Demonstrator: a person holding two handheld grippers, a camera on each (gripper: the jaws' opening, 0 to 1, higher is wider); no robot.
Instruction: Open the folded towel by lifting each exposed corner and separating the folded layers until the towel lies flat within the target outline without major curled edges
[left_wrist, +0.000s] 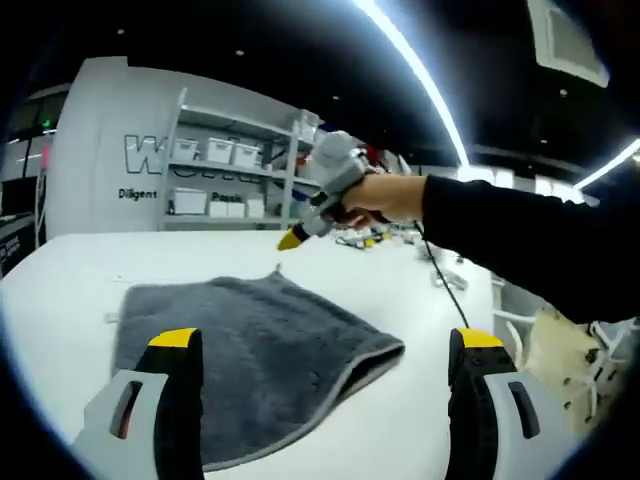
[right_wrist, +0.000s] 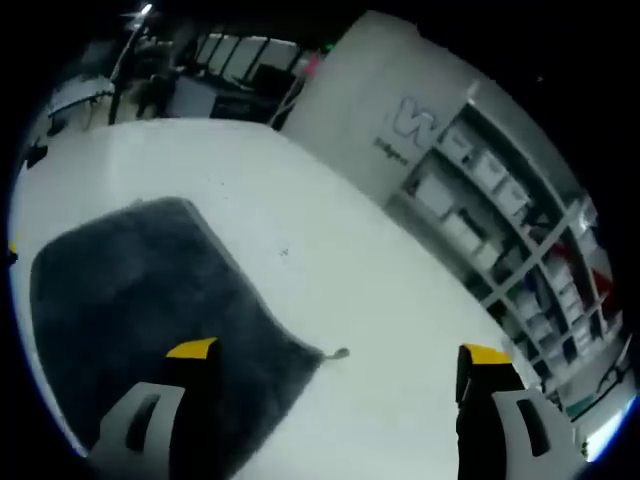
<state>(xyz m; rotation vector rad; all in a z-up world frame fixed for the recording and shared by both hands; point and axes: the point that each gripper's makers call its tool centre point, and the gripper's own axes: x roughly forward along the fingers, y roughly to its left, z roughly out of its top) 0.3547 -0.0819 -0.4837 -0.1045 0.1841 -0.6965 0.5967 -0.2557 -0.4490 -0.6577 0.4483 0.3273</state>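
The grey towel (left_wrist: 250, 360) lies folded on the white surface (left_wrist: 400, 290), one corner pointing away. The left gripper (left_wrist: 325, 345) stands wide apart above it, holding nothing. The right gripper (right_wrist: 335, 355), also spread and empty, hovers over the towel's corner. Shelves (left_wrist: 235, 175) stand behind.

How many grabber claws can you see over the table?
2. The left gripper hangs open above the grey towel; the right gripper, held in a hand, hovers past the towel's far edge.
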